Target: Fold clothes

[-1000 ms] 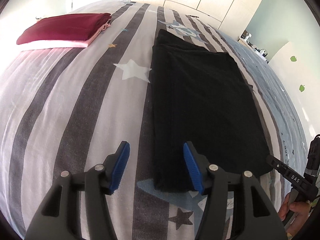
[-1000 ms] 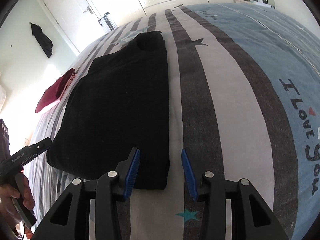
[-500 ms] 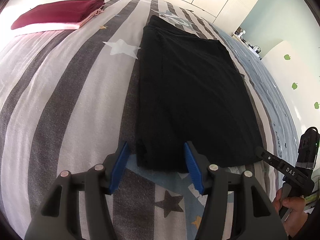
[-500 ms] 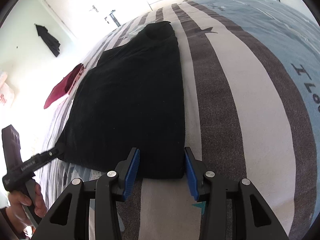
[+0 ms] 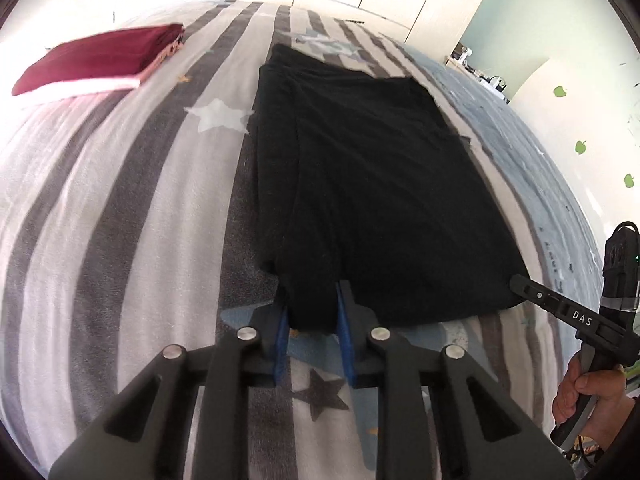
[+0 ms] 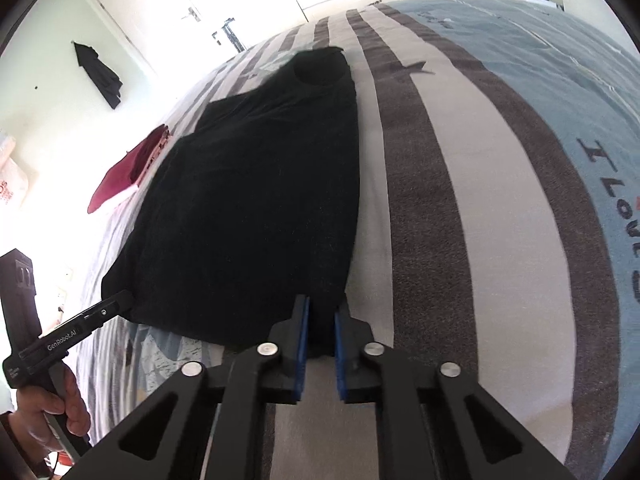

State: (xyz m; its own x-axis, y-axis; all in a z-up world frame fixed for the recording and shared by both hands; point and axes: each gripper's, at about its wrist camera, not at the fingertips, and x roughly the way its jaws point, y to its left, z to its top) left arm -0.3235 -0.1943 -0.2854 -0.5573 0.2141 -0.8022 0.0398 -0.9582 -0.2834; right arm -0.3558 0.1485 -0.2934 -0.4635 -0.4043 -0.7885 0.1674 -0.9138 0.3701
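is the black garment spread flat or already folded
Partly folded: the black garment lies as a long narrow panel, layered edge along its left side, collar at the far end.

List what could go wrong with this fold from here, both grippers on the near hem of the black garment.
1. The left gripper, jaws just closed, pinches a bunched corner of the black garment; lower layers may slip out when lifted.
2. The right gripper also just closed, grips right at the hem edge, so the hold may be shallow.
3. Carried too far left, the fold could disturb the folded maroon garment.
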